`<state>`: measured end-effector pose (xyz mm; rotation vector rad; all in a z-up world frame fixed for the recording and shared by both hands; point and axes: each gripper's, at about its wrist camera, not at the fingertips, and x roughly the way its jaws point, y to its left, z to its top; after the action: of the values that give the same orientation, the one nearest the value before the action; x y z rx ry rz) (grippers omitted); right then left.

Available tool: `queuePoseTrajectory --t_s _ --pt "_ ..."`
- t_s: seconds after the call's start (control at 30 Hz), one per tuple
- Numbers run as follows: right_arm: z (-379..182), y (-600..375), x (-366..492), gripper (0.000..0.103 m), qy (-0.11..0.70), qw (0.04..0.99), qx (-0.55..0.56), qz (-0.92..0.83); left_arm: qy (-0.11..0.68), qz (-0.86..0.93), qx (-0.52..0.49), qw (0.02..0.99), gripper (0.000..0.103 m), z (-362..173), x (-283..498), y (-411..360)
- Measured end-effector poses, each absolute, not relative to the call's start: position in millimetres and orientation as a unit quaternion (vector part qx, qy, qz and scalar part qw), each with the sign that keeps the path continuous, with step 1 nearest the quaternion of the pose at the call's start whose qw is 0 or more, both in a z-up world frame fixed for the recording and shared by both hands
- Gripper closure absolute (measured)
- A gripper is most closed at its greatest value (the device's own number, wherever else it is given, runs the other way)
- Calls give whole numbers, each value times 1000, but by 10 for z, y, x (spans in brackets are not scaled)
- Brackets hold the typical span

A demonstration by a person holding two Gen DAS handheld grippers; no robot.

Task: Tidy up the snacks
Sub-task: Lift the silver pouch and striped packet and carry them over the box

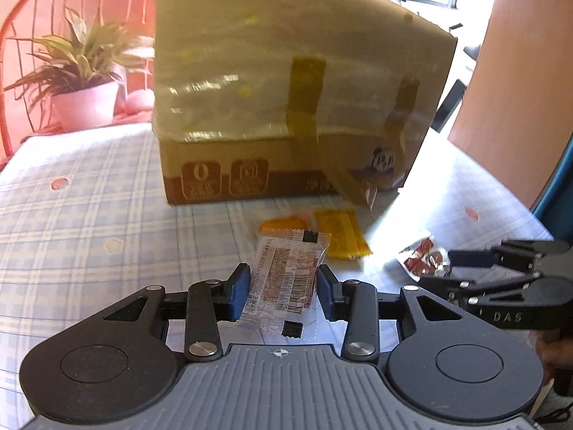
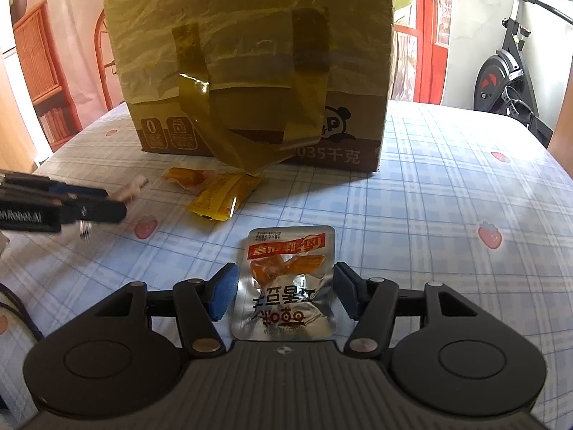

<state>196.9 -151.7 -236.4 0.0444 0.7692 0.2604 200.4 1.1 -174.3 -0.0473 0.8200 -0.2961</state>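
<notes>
Snack packets: left gripper (image 1: 283, 286) pinches a clear packet (image 1: 286, 279); right gripper (image 2: 284, 292) straddles a silver pouch (image 2: 286, 286) untouched. Open bench (image 2: 447, 215) lies rightward.

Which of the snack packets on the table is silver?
The silver packet between the right tool's fingers. The two by the box are yellow and orange; the left tool holds a clear one.

The box (image 1: 286, 82) is cut off by the top edge in both views, and its face is smeared by blur in the left wrist view. At the left edge of the right wrist view, the left claw (image 2: 107, 204) is blurred, and the packet (image 2: 134, 186) at its tips cannot be read.
</notes>
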Motion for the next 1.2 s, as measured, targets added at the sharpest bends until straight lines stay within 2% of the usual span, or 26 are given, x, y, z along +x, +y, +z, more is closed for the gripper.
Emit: queuePoseTrajectory --t_s 0.47,0.93,1.2 --pt "-1963 -1542 1884 43 328 936 27 127 357 -136 -41 923 61 -1437 1920 94" --pt "-945 -1548 2010 43 214 964 24 156 243 -162 -22 956 60 -455 2149 41" --pt "-463 -1637 2498 43 172 971 36 161 213 -173 -28 961 60 -113 2599 -11"
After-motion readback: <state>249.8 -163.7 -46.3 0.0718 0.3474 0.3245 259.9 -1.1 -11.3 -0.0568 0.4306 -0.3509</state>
